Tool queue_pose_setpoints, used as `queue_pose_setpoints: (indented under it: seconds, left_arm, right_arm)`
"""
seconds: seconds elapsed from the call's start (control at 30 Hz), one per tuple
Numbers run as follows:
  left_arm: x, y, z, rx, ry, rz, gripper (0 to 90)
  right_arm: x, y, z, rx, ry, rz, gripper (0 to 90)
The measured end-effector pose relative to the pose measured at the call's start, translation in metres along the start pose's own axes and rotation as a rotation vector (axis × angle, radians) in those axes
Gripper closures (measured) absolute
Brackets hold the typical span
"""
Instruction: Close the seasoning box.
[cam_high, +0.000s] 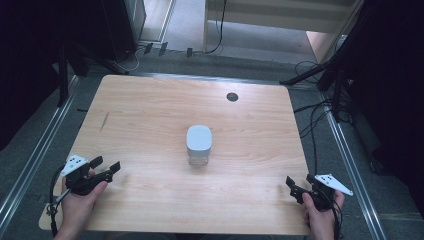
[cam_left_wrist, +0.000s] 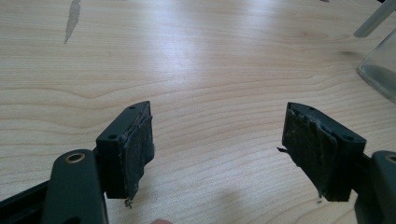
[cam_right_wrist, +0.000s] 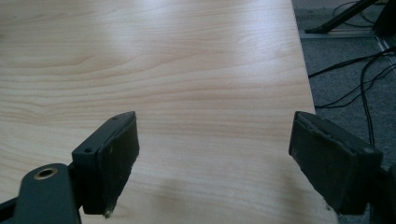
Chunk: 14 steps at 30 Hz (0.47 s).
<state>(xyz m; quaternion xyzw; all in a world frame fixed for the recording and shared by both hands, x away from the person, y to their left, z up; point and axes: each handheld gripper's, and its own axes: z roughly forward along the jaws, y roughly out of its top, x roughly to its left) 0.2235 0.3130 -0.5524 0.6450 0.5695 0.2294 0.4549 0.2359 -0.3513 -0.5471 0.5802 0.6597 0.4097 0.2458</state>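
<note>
A clear container with a white lid (cam_high: 199, 145) stands upright near the middle of the wooden table (cam_high: 150, 110). Its glassy base (cam_left_wrist: 380, 70) shows at the right edge of the left gripper view. My left gripper (cam_high: 106, 165) rests low at the table's front left, held in a hand, open with nothing between its jaws (cam_left_wrist: 217, 144). My right gripper (cam_high: 301, 185) sits at the front right corner, also open and empty (cam_right_wrist: 212, 158). Both are well apart from the container.
A small dark round hole (cam_high: 232, 97) marks the table's far side. A dark scratch (cam_high: 104, 121) lies on the left part. Cables (cam_high: 315, 120) trail on the grey floor beyond the right edge (cam_right_wrist: 355, 79), and black stand legs (cam_high: 310, 75) stand behind.
</note>
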Motion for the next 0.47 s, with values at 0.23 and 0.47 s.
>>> queue_pose_setpoints:
  seconds: [0.23,0.47]
  left_arm:
    - [-0.0005,0.0003,0.0011,0.005,-0.003,0.001,26.1]
    - [-0.0001,0.0002,0.0006,0.0,-0.014,0.0,29.8]
  right_arm:
    - [0.0084,-0.0037,-0.0041,-0.015,-0.006,-0.054,17.4]
    - [0.0029,-0.0026,-0.0025,-0.001,0.021,-0.018,17.3]
